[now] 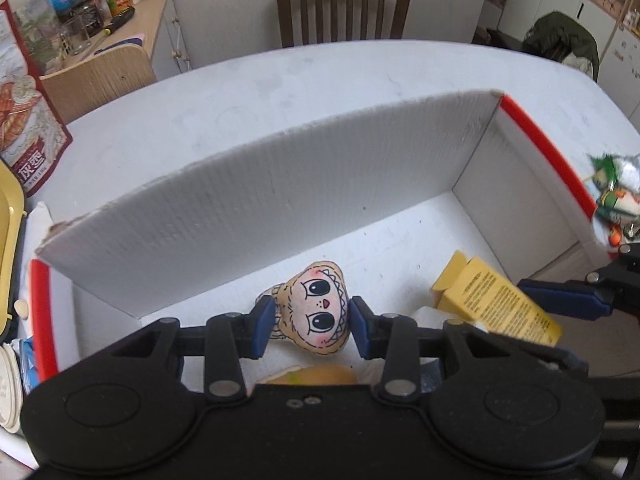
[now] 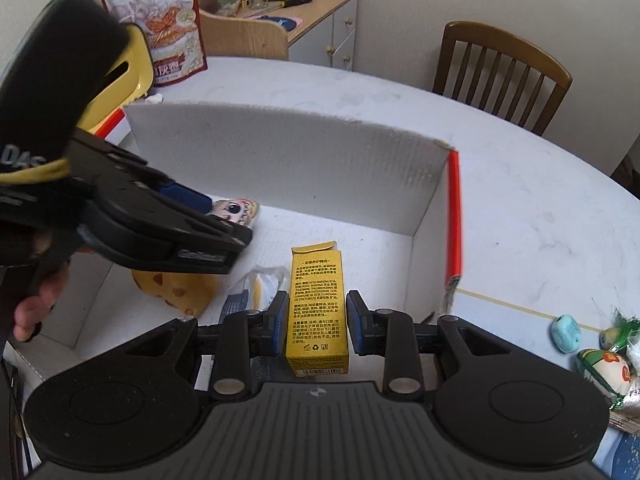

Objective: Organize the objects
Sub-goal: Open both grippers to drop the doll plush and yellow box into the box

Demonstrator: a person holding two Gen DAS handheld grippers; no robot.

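Clamping a big-eyed plush doll [image 1: 316, 312] and a yellow printed carton [image 2: 318, 312] in their jaws over the white corrugated box [image 1: 248, 200], both grippers leave small trinkets [image 2: 600, 360] on the bench to the right

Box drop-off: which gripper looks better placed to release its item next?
Probably the right gripper: its yellow carton hangs over bare floor of the box. The left gripper holds its doll above a bun and wrappers.

Left claw [image 1: 312, 326], right claw [image 2: 317, 328] clamped, down-tilted
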